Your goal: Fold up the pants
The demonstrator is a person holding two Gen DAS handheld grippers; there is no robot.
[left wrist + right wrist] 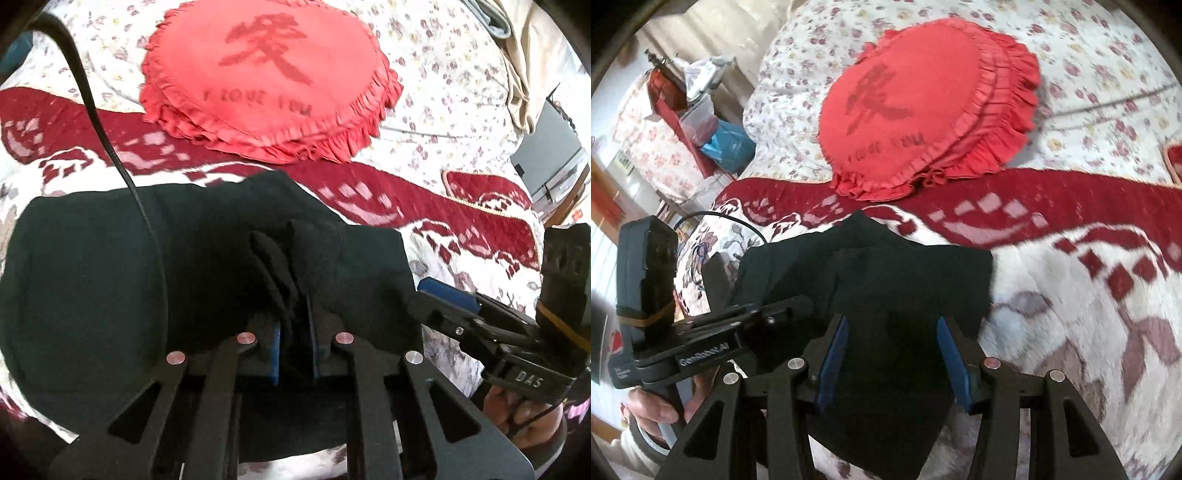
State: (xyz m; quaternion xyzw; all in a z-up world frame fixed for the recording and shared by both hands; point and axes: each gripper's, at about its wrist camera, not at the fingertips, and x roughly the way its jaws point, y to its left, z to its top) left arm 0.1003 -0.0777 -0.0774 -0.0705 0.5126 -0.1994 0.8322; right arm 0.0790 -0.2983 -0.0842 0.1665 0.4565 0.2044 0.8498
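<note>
Pants (pixel 207 236) of dark cloth are lying bunched on the bed, on a red and white blanket (pixel 480 236), right in front of both tools. Nearest, the left gripper (pixel 295 328) is pinching a gathered fold of that cloth, its blue-padded fingers (pixel 276 345) drawn narrow with the fabric squeezed between them. A black cable (pixel 110 147) is draping across the pants on that side. Just to the right, the right gripper (pixel 892 343) is hovering over the near edge of the pants with its fingers (pixel 947 345) spread wide and the dark cloth showing in the gap; nothing is being clamped there. From the left wrist view its blue tip is sitting just beside the right edge of the pants. A bare hand (pixel 652 408) is gripping the handle of the left tool.

Beyond the pants, a round red cushion (pixel 266 81) with a frilled edge and dark lettering is resting on a floral quilt (pixel 1089 55), partly overlapping the blanket's red border. Farther off to the left of the bed, bags and boxes (pixel 701 110) are piling up by the wall.
</note>
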